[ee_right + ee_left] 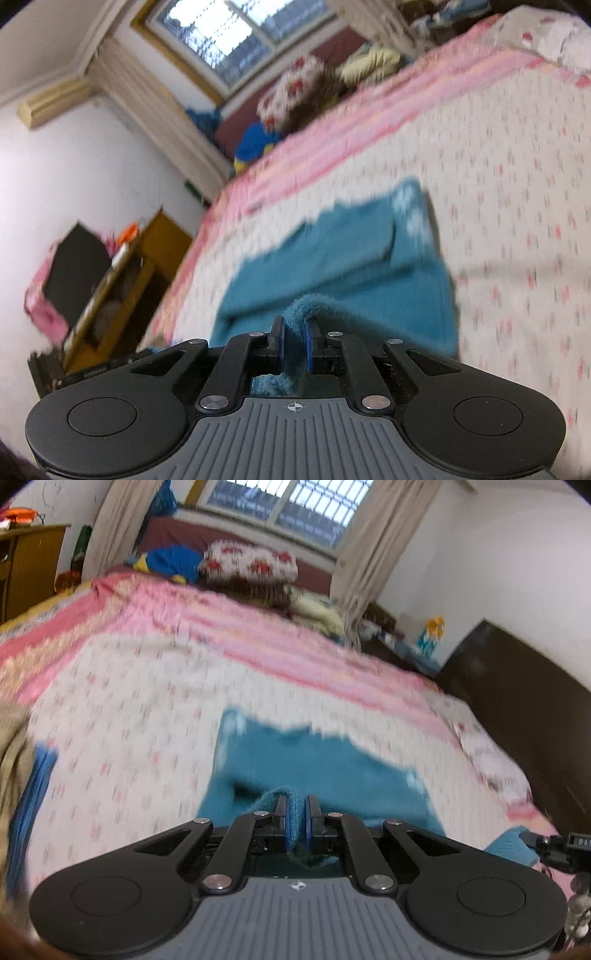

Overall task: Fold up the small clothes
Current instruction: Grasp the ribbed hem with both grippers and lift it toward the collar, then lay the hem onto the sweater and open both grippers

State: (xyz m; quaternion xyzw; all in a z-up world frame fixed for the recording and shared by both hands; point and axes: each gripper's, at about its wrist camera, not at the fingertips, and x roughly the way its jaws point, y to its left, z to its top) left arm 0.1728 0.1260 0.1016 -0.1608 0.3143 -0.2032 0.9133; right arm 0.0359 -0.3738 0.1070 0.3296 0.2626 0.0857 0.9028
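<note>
Meanwhile, the left gripper (295, 821) is pinching a fold of the teal garment (317, 760) at lower centre, jaws nearly closed. The right gripper (294, 343) is likewise clamping the garment's edge, over the bedspread (517, 177).

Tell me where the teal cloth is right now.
The teal cloth lies on the floral bedspread, centre of both wrist views, its near edge pinched by the left tongs and right tongs.

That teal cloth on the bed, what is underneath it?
The teal cloth lies on the floral bedspread, with each claw, left and right, pinching an edge. Anything under its middle is covered.
</note>
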